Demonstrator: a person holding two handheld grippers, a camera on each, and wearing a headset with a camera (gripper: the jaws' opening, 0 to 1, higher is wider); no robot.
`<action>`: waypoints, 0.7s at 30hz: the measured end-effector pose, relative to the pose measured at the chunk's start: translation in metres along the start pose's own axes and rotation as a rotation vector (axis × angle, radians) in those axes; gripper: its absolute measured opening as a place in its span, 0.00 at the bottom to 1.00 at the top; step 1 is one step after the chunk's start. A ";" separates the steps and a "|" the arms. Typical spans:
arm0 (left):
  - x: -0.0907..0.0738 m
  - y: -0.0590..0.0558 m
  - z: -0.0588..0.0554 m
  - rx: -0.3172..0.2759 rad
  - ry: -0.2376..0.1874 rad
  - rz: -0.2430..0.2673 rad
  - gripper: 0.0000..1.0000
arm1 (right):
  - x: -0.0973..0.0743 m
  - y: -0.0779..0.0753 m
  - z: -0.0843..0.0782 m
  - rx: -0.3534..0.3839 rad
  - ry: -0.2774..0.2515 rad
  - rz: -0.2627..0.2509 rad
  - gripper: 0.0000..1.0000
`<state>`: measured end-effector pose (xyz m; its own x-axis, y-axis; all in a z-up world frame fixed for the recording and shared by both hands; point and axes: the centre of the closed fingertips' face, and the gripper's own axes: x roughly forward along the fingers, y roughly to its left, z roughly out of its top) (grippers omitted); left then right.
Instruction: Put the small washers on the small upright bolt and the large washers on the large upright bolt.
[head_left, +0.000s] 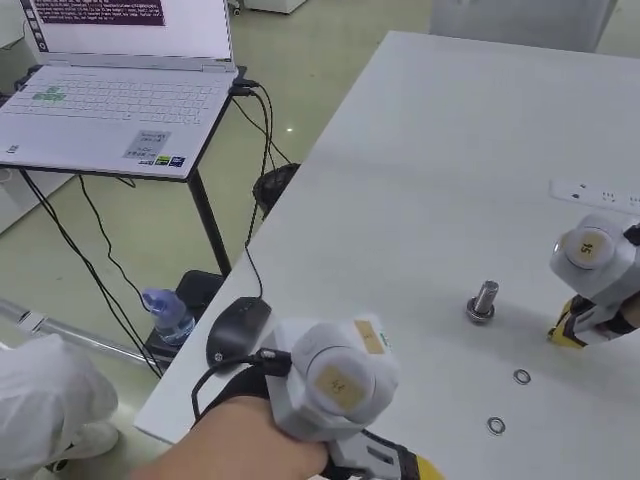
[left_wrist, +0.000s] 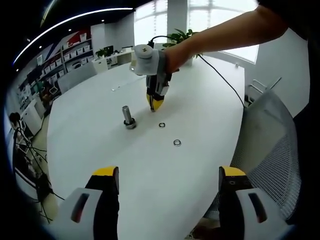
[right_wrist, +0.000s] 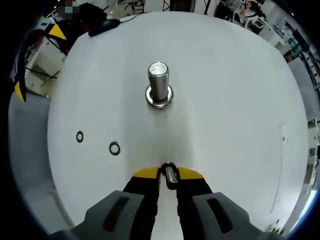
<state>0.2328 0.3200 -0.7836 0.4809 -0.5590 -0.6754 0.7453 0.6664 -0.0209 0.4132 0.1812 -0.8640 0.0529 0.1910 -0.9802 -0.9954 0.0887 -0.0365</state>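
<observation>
The large upright bolt (head_left: 482, 300) (right_wrist: 159, 87) (left_wrist: 128, 116) stands on the white table (head_left: 430, 180), with a washer round its base. Two small washers (head_left: 521, 376) (head_left: 495, 425) lie flat near it, also seen as washers (right_wrist: 114, 148) (right_wrist: 80, 136) in the right gripper view. My right gripper (right_wrist: 169, 172) (head_left: 565, 335) (left_wrist: 154, 105) is shut on a small bolt (right_wrist: 170, 176), its tip down close to the table beside the large bolt. Near the table's front edge, my left gripper (left_wrist: 169, 185) (head_left: 400, 465) is held open with nothing between its fingers.
A black mouse (head_left: 238, 330) lies at the table's left edge. A laptop (head_left: 110, 100) sits on a side stand with cables hanging. A white power strip (head_left: 595, 195) lies at the far right. A mesh chair (left_wrist: 270, 135) stands beside the table.
</observation>
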 end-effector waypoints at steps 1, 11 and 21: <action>0.000 0.000 0.000 0.001 -0.001 0.002 0.83 | 0.000 0.000 0.000 -0.001 0.000 0.000 0.13; 0.001 0.001 -0.002 0.005 0.000 0.008 0.89 | -0.002 -0.001 0.005 -0.016 -0.019 -0.008 0.25; -0.001 0.000 0.001 0.004 -0.011 0.003 0.93 | -0.023 -0.006 0.018 -0.039 -0.081 -0.036 0.31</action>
<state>0.2330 0.3204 -0.7826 0.4878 -0.5625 -0.6676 0.7458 0.6660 -0.0163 0.4198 0.1938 -0.8380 0.0935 0.2674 -0.9590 -0.9950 0.0592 -0.0805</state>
